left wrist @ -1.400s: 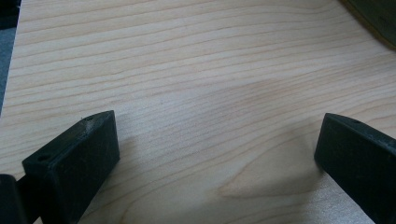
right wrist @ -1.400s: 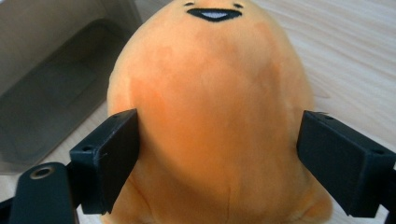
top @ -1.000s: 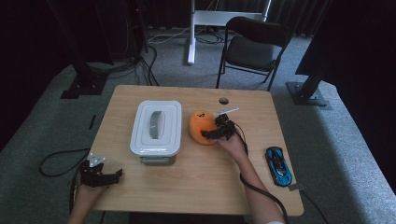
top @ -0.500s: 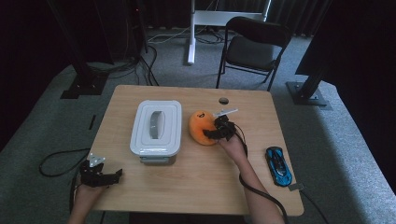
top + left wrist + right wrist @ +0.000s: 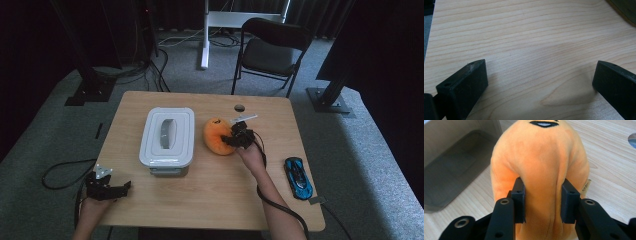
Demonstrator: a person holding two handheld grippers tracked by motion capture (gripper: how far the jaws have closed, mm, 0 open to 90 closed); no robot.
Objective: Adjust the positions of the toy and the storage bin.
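An orange plush toy [image 5: 217,136] lies on the wooden table [image 5: 210,190] just right of a white lidded box [image 5: 167,135]. My right gripper [image 5: 235,139] is shut on the toy's right side. Up close in the right gripper view, both jaws press into the soft orange plush toy [image 5: 541,157], and my right gripper [image 5: 543,203] pinches a fold of it. My left gripper [image 5: 112,189] hovers at the table's front left corner, open. In the left gripper view its jaws stand wide apart over bare wood, my left gripper [image 5: 539,85] holding nothing.
A blue toy car [image 5: 298,177] lies near the table's right edge. A small round hole [image 5: 239,107] sits in the tabletop behind the toy. Beyond the table stand a black chair [image 5: 270,50] and dark stands on grey carpet. The box's grey side [image 5: 451,162] is left of the toy.
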